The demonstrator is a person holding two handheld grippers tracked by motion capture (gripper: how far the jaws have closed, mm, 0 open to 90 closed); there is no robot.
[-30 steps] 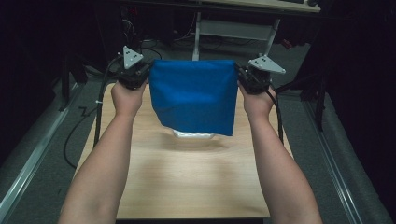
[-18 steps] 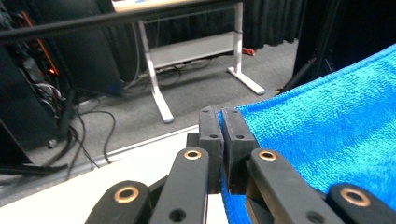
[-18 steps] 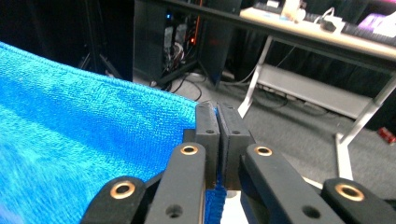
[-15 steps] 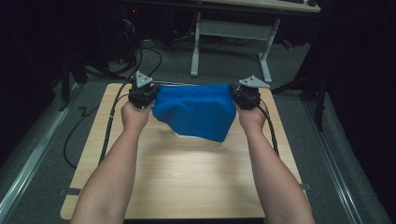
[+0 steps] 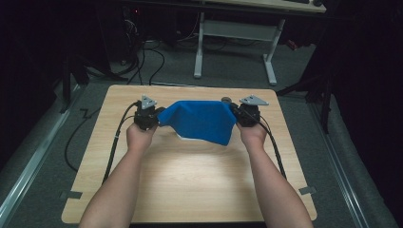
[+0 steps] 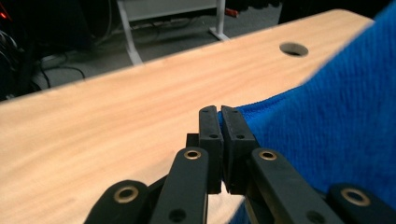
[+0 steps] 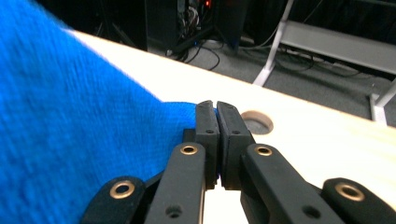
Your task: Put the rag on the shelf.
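Lowered blue cloth, both grippers clamped

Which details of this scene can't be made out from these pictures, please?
- High view: the pale thing under the blue cloth is mostly covered, so unidentifiable.
- Left gripper view: the cloth's corner is buried between the shut jaws.
- Right gripper view: the cloth is blurred and cut off by the left edge.

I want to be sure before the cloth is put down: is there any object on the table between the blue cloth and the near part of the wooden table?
Nothing visible blocks it. The blue cloth hangs between the left gripper and the right gripper, both shut on its corners. The wooden table in front looks bare. Something white peeks from under the cloth's lower edge; I cannot identify it.
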